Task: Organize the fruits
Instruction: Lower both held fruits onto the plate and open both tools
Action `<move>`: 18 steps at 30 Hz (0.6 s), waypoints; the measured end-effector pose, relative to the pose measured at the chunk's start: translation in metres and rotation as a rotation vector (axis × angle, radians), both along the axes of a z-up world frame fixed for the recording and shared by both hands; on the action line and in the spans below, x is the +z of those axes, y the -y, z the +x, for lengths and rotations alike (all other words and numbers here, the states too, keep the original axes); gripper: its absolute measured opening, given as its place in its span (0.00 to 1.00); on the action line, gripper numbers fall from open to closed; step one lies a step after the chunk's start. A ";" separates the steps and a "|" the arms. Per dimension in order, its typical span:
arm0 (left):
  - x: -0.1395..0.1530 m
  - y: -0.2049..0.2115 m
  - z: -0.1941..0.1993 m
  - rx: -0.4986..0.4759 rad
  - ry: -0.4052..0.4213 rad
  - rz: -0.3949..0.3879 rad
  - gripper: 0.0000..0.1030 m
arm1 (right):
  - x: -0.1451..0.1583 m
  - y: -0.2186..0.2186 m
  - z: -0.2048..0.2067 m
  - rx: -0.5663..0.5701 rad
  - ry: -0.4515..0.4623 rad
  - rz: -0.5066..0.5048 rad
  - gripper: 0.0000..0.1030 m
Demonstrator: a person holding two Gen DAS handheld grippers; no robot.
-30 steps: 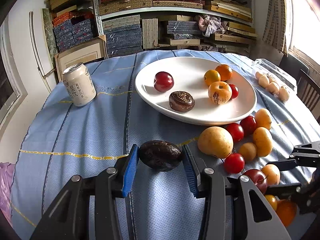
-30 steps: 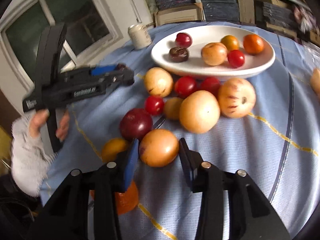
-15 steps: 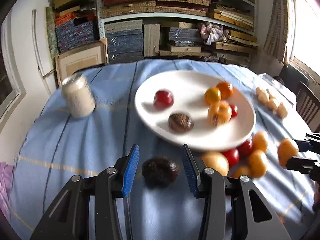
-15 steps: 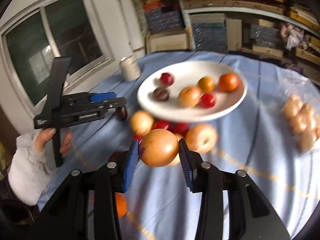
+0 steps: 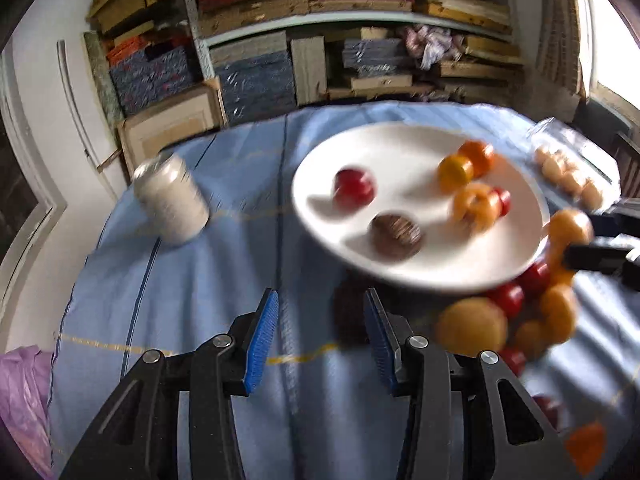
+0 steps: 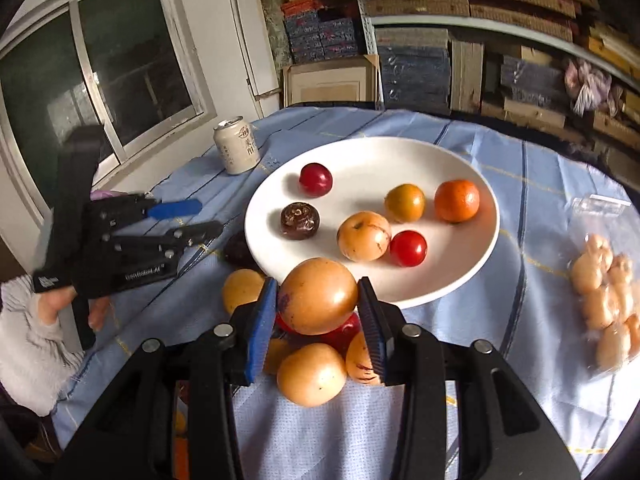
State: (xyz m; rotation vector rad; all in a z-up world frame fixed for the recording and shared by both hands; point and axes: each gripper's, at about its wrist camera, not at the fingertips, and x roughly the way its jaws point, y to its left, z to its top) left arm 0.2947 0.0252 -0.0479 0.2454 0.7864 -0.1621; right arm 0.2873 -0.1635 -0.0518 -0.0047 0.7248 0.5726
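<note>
My right gripper (image 6: 318, 286) is shut on a round tan-orange fruit (image 6: 320, 304), held in the air just before the near rim of the white plate (image 6: 460, 160). The plate holds a red plum (image 6: 316, 179), a dark brown fruit (image 6: 300, 220), a tangerine (image 6: 456, 200) and several others. My left gripper (image 5: 320, 336) stands open with nothing between its pads. A dark purple fruit (image 5: 348, 316) lies on the cloth just beyond its right finger, beside the plate (image 5: 400, 148). In the right wrist view this fruit (image 6: 238, 248) lies past the left gripper (image 6: 208, 217).
Several loose fruits (image 6: 312, 372) are piled on the blue cloth under my right gripper. A drink can (image 6: 236, 146) stands at the far left of the table. A clear bag of small pale fruits (image 6: 604, 292) lies right. Packed shelves stand behind. A hand in a grey sleeve (image 6: 28, 344) holds the left gripper.
My right gripper has risen from the pile with the tan-orange fruit and come to the plate's rim. My left gripper has drawn back from the dark purple fruit, which stays on the cloth.
</note>
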 end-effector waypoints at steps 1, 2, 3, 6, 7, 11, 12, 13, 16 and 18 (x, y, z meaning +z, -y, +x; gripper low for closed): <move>-0.006 -0.001 0.004 0.008 -0.006 0.015 0.43 | -0.001 -0.001 0.000 0.001 -0.002 -0.002 0.39; -0.009 -0.001 0.009 0.008 -0.013 0.014 0.43 | -0.002 -0.001 0.000 0.000 -0.003 -0.002 0.39; -0.009 0.001 0.010 0.007 0.002 0.007 0.41 | -0.002 0.000 0.000 -0.002 -0.003 0.000 0.39; -0.008 0.002 0.011 -0.025 -0.008 -0.014 0.42 | -0.001 0.003 0.000 -0.004 -0.005 0.009 0.39; -0.006 0.002 0.009 -0.039 -0.012 -0.044 0.43 | -0.002 0.003 0.000 -0.004 -0.007 0.010 0.39; -0.011 0.013 0.004 -0.073 0.003 0.009 0.46 | -0.005 0.003 0.002 -0.001 -0.021 0.010 0.39; -0.015 0.016 0.005 -0.083 -0.004 0.009 0.47 | -0.006 0.003 0.003 -0.002 -0.024 0.010 0.39; -0.019 0.020 0.005 -0.101 -0.016 0.003 0.47 | -0.006 0.003 0.003 -0.001 -0.025 0.010 0.39; -0.032 0.031 0.010 -0.125 -0.043 0.068 0.47 | -0.006 0.003 0.004 -0.003 -0.025 0.013 0.39; -0.031 0.031 0.014 -0.121 -0.035 0.041 0.46 | -0.007 0.003 0.004 -0.001 -0.025 0.012 0.39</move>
